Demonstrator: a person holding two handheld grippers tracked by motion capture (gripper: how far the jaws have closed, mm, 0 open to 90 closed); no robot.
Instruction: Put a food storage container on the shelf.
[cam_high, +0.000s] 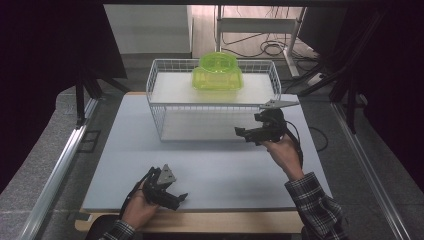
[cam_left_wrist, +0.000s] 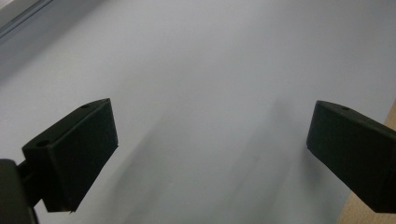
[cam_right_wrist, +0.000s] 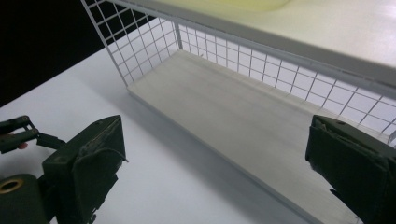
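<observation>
Rack (cam_high: 155, 102) of white wire stands at the far middle of the table (cam_high: 110, 165), with 2 shelves. On its top shelf, toward the right, sits a green container (cam_high: 217, 72); the lower shelf (cam_right_wrist: 233, 121) is bare. Just in front of the rack's right end, the right gripper (cam_high: 245, 134) is held above the table, its jaws spread wide with nothing between them, facing the lower shelf. At the near edge, well apart from the rack, the left gripper (cam_high: 176, 199) is low over the table, jaws also wide apart and holding nothing.
</observation>
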